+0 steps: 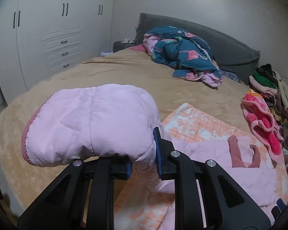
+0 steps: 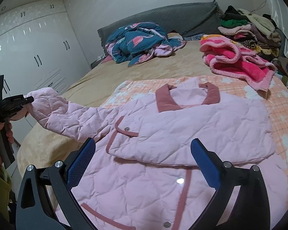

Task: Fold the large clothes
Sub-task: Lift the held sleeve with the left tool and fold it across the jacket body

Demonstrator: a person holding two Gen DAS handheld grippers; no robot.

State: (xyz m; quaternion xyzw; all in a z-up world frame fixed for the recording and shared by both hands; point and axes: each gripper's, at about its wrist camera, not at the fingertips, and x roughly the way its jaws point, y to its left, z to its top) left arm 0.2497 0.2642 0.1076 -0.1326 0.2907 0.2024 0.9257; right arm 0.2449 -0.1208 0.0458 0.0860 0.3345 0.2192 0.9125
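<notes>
A pink quilted jacket (image 2: pixel 182 126) with dusty-rose trim lies front up on a peach checked blanket (image 2: pixel 144 85) on the bed. Its far-side sleeve is folded across the chest. My left gripper (image 1: pixel 143 159) is shut on the cuff end of the other sleeve (image 1: pixel 94 122) and holds it lifted out over the bed's left side; it also shows in the right wrist view (image 2: pixel 26 100). My right gripper (image 2: pixel 143 164) is open and empty, hovering just above the jacket's lower front.
A teal flamingo quilt (image 2: pixel 140 40) is bunched near the grey headboard (image 2: pixel 163 17). A bright pink fleece blanket (image 2: pixel 238 63) and a pile of clothes (image 2: pixel 247 28) sit at the right. White wardrobes (image 2: pixel 28 48) stand left of the tan-sheeted bed (image 2: pixel 105 72).
</notes>
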